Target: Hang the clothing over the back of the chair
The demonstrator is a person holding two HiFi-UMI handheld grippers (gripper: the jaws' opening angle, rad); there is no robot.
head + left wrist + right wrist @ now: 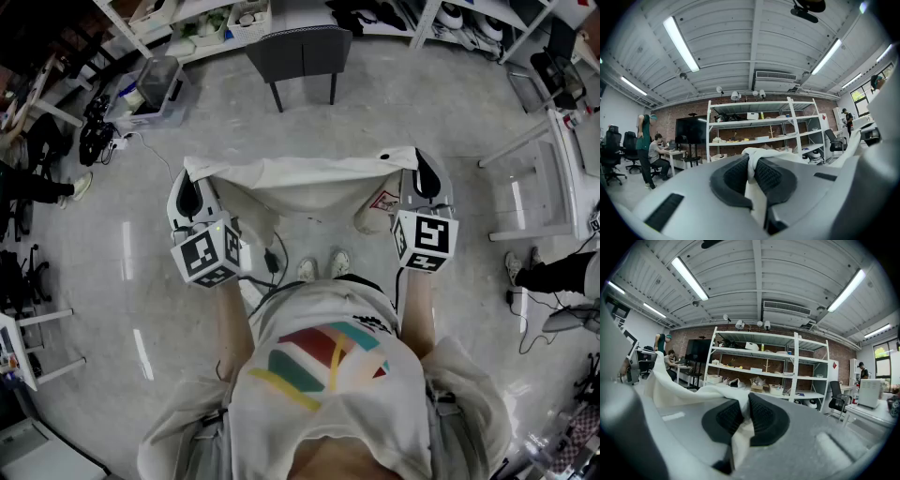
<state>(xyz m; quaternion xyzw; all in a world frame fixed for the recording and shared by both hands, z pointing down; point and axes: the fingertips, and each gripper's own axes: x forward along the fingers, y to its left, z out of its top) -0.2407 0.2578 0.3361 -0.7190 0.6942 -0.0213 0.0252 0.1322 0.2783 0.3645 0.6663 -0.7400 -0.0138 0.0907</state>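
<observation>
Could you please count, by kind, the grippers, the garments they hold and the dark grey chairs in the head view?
grippers: 2, the left gripper and the right gripper, jaws shut on cloth
white garment: 1
dark grey chair: 1
total: 4

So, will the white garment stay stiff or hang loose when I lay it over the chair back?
Probably floppy: the white garment sags and folds between the left gripper and the right gripper, both shut on its edge. It seems light, since small pinches carry it. On the chair back it may slide off if draped unevenly.
</observation>
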